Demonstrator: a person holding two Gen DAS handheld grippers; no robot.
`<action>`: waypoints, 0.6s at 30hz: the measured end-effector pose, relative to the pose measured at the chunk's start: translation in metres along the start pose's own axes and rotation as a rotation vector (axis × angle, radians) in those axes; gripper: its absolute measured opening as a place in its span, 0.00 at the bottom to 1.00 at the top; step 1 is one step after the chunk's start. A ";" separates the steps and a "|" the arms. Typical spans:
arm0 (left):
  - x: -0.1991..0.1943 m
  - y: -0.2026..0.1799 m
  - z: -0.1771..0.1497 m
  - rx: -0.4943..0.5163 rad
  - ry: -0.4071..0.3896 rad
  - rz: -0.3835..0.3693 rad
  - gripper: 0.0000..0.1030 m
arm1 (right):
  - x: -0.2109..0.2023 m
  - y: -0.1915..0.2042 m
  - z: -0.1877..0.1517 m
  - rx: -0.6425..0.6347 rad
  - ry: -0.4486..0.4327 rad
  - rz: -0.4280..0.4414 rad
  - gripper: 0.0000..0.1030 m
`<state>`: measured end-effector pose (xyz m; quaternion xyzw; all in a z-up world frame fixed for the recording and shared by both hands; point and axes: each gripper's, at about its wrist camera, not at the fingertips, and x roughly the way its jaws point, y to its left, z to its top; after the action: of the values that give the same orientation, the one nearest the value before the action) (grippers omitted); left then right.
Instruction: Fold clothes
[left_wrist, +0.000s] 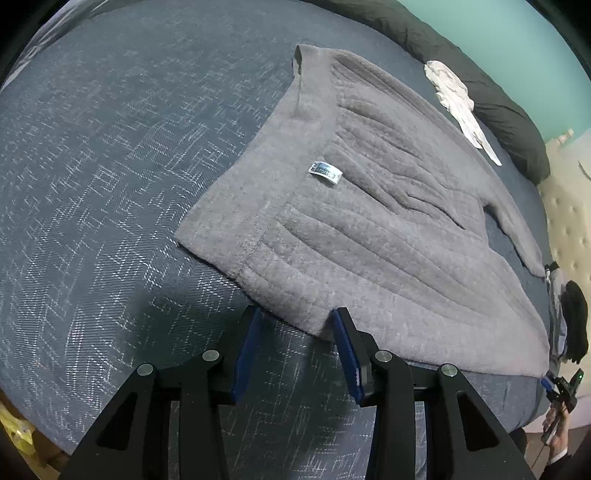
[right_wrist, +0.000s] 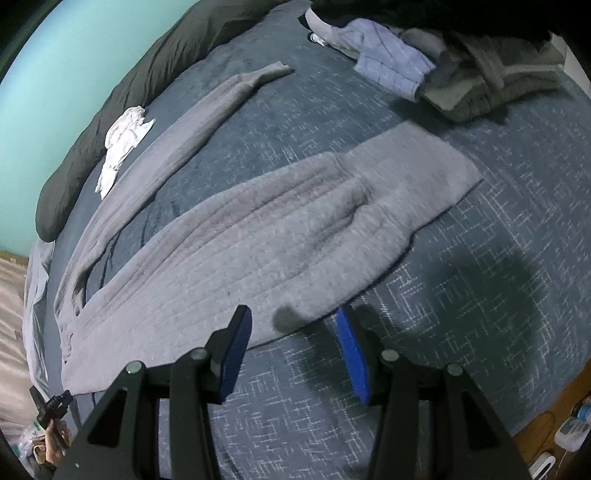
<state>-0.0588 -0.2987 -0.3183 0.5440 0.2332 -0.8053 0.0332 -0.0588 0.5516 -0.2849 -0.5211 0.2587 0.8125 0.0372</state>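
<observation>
Now, line by line:

Sweater (left_wrist: 388, 236): lies flat on the blue bed cover (left_wrist: 110, 184), spread wide, label (left_wrist: 325, 172) up near the neck; no fold shows in the body.
Sleeves: 1 sleeve (right_wrist: 207, 122) stretches straight out toward the far side of the bed, apart from the body; the other cannot be made out.
Left gripper (left_wrist: 295, 321): fingers wide apart, holding nothing; the near edge of the sweater sits between the tips, which looks like a line-up for a pinch on that edge.
Right gripper (right_wrist: 293, 319): fingers likewise wide apart and empty, straddling another stretch of the same near edge.
Why 2 grips: judged from the spacing, 2 holds along 1 edge would let the cloth lift evenly without bunching.
Other clothes: a heap (right_wrist: 461, 74) sits at the far side of the bed, a white cloth (left_wrist: 458, 99) beside a dark pillow (left_wrist: 491, 92).
Stage: the spread sweater fits either a garment laid out for folding or 1 opened again; cannot tell which.
</observation>
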 end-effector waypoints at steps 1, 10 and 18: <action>0.000 0.000 0.000 -0.003 -0.006 -0.005 0.43 | 0.002 -0.002 0.000 0.009 0.002 -0.001 0.48; 0.006 0.008 0.004 -0.068 -0.017 -0.054 0.45 | 0.015 -0.013 0.001 0.065 0.010 -0.009 0.48; 0.009 0.011 0.007 -0.105 -0.029 -0.055 0.45 | 0.021 -0.014 0.007 0.082 0.000 0.003 0.48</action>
<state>-0.0650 -0.3097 -0.3279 0.5233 0.2894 -0.8004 0.0430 -0.0696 0.5629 -0.3064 -0.5187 0.2924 0.8013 0.0574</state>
